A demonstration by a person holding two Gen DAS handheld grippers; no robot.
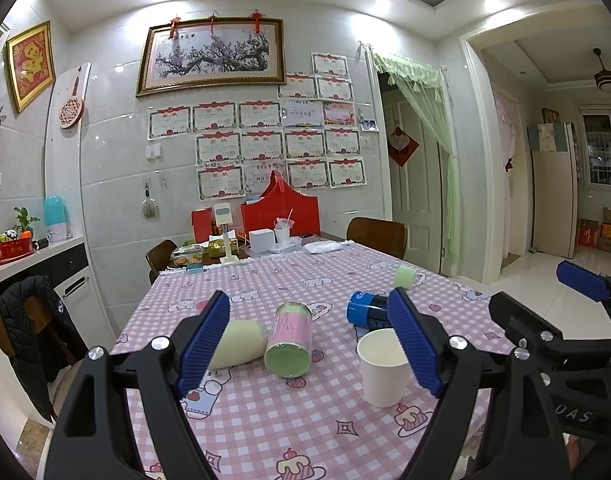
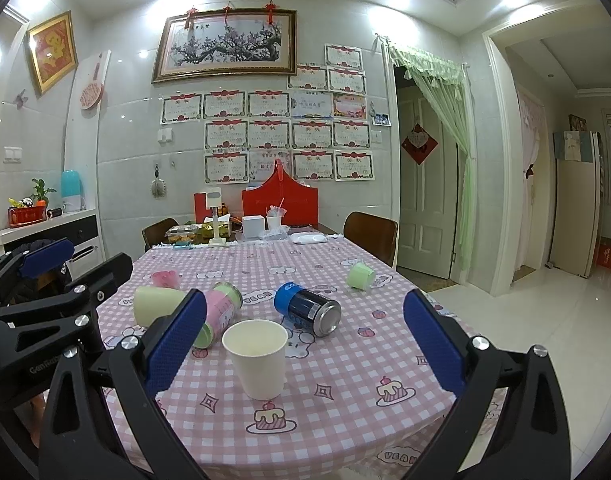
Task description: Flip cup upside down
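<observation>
A white paper cup (image 1: 383,366) stands upright, mouth up, on the pink checked tablecloth (image 1: 289,432). In the right wrist view the cup (image 2: 257,360) sits between and just beyond my right gripper's fingers. My left gripper (image 1: 309,344) is open and empty, above the near table edge; its right finger overlaps the cup's rim in view. My right gripper (image 2: 305,344) is open and empty, and it shows at the right edge of the left wrist view (image 1: 545,312). The left gripper shows at the left of the right wrist view (image 2: 65,272).
Lying on the cloth are a pink-and-green can (image 1: 289,340), a cream cup (image 1: 237,344) and a blue can (image 1: 365,308). A small green cup (image 1: 405,276) lies farther right. A small pink cup (image 2: 165,279) sits at the left. Boxes and chairs (image 1: 379,236) crowd the far end.
</observation>
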